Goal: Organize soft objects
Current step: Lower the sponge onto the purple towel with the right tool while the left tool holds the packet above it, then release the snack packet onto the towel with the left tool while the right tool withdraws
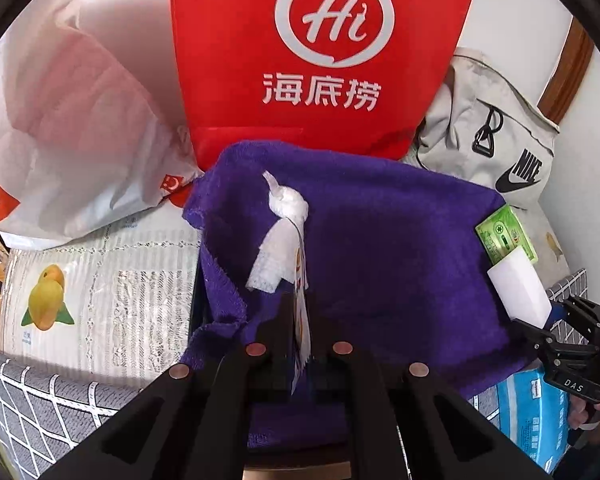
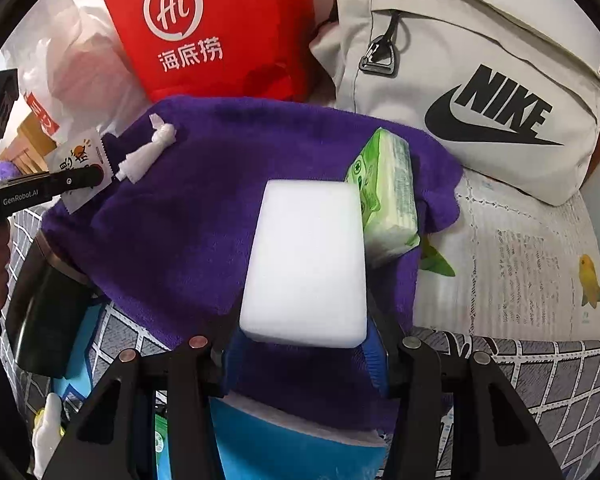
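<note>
The left gripper is pinched tight on a thin printed sachet, held edge-on above the purple towel. The right gripper stands half spread with its fingers clamped on the sides of a white sponge block — also over the purple towel, toward its right side. Just past the sponge, a green tissue pack lies at the towel's right edge, touching it. A knotted white wipe rests on the towel near its left side. Behind the towel stands a red bag; a white plastic bag is left of that, and a beige Nike bag sits behind the towel's right corner — all on a lemon-print mat.
</note>
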`<state>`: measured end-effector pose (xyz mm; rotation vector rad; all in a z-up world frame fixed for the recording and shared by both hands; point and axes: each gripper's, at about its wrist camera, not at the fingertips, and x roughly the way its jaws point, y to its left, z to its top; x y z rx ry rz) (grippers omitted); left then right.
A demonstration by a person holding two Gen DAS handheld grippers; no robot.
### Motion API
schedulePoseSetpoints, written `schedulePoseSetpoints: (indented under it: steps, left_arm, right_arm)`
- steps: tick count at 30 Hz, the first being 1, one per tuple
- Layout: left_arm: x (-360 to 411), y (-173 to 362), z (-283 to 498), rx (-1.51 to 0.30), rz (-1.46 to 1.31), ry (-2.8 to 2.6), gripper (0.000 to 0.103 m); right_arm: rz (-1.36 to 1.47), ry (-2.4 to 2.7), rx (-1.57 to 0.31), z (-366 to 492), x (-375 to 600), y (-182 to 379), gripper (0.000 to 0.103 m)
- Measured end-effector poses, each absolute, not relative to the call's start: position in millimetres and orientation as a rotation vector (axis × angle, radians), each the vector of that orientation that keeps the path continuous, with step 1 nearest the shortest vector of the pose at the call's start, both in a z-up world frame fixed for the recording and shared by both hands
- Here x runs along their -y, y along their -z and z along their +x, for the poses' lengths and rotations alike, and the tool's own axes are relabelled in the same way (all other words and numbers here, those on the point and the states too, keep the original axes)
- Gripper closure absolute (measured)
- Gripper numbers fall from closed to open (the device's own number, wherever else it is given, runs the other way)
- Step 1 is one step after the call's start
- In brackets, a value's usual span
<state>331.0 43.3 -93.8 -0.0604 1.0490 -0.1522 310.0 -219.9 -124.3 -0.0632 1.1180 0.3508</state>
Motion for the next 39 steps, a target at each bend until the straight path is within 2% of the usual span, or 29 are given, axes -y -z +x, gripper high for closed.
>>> schedulePoseSetpoints:
  steps: [6, 13, 24, 28, 32, 33, 39]
  left_arm:
    - [-44.0, 104.8, 334.2, -1.101, -0.063, 0.141, 0.098]
    - [-43.6, 109.5, 334.2, -1.125, -0.065, 0.146, 0.097]
    - [-37.7, 114.9, 335.0, -1.147, -0.045, 0.156, 0.097]
    - [-36.0, 119.0, 338.2, -1.171, -0.041, 0.138, 0.087]
    - [-35.8, 116.6, 338.5, -1.166, -0.031, 0.130, 0.056]
    - [-35.6, 114.7, 337.7, -1.158, -0.028, 0.131, 0.052]
    - [-37.8, 100.2, 331.2, -1.128, -0.015, 0.112, 0.051]
  right_arm:
    - [-0.071, -0.362, -1.122, 309.5, 217.9, 124.1, 0.051]
    - [-0.103, -0.356, -1.102, 306.0, 214.7, 120.6, 0.039]
    - [-0.130, -0.353, -1.014, 295.0, 215.9, 100.3, 0.037]
    - [-0.126, -0.351, -1.003, 293.9, 219.2, 96.0, 0.037]
    - [-0.130, -0.347, -0.992, 293.0, 219.2, 93.5, 0.037]
    - [-0.131, -0.346, -0.988, 292.8, 219.0, 92.7, 0.037]
    - [-0.136, -0.331, -0.966, 288.9, 220.4, 83.6, 0.037]
